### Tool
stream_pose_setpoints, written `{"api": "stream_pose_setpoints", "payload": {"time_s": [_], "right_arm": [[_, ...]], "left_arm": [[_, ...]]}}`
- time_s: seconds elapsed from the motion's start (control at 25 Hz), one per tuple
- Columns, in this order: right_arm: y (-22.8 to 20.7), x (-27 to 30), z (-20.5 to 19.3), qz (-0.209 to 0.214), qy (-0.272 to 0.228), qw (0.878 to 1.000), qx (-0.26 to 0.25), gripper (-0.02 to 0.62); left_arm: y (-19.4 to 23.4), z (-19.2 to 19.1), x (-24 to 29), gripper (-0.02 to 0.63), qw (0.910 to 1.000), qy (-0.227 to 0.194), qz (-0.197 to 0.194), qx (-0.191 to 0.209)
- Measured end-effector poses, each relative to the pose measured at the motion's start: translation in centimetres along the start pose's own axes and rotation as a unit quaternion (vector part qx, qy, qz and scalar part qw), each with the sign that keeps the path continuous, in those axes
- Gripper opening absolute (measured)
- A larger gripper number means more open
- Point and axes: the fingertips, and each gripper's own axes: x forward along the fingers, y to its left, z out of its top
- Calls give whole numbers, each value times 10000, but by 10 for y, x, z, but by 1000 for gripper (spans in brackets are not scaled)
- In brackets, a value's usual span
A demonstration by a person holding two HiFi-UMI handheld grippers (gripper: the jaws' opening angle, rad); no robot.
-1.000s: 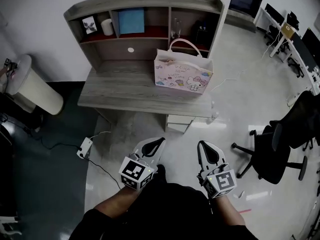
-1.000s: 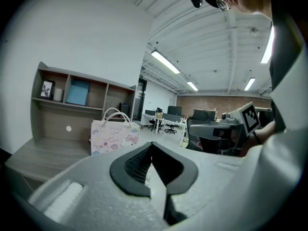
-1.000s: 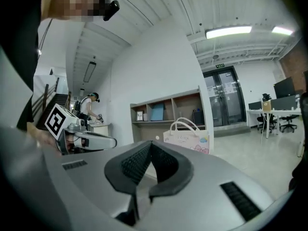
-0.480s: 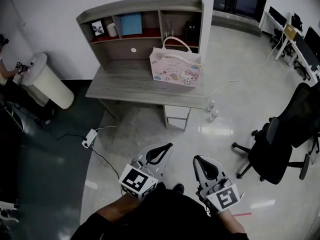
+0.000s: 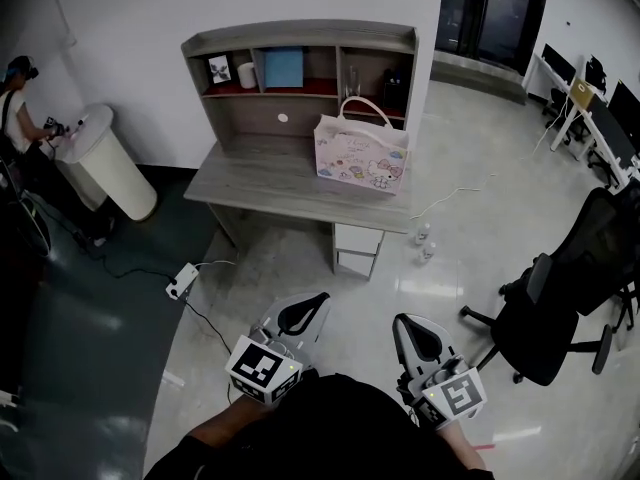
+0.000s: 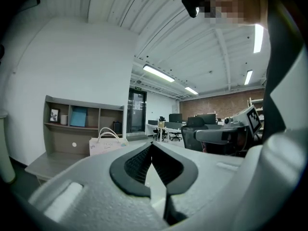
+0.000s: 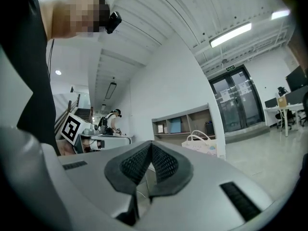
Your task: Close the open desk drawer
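Note:
A grey wooden desk (image 5: 270, 180) with a shelf hutch stands against the white wall, a few steps ahead of me. A white drawer unit (image 5: 357, 250) sits under its right end; from here I cannot tell how far a drawer stands out. A pink cartoon-print bag (image 5: 362, 155) rests on the desktop. My left gripper (image 5: 305, 310) and right gripper (image 5: 418, 336) hover close to my body over the floor, far from the desk. Both are shut with nothing between the pads. The desk and bag (image 6: 107, 145) show small beyond the left gripper (image 6: 150, 146), and likewise beyond the right gripper (image 7: 150, 145).
A black office chair (image 5: 560, 303) stands on the right. A white round bin (image 5: 105, 168) and a person (image 5: 20, 98) are at the far left. A power strip (image 5: 181, 281) with its cable lies on the floor left of the desk. Small bottles (image 5: 425, 243) stand beside the drawer unit.
The desk has drawn farther away and higher in the head view, so I have backed off from it. Both grippers stay shut near my body.

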Motion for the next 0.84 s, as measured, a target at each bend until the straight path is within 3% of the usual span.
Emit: {"api": "stream_pose_setpoints", "payload": {"time_s": [0.84], "right_arm": [[21,47,-4,-134,123,9998,-29,11]], "left_arm": [[42,-7,-9,6,9996,48,-271,-3]]}}
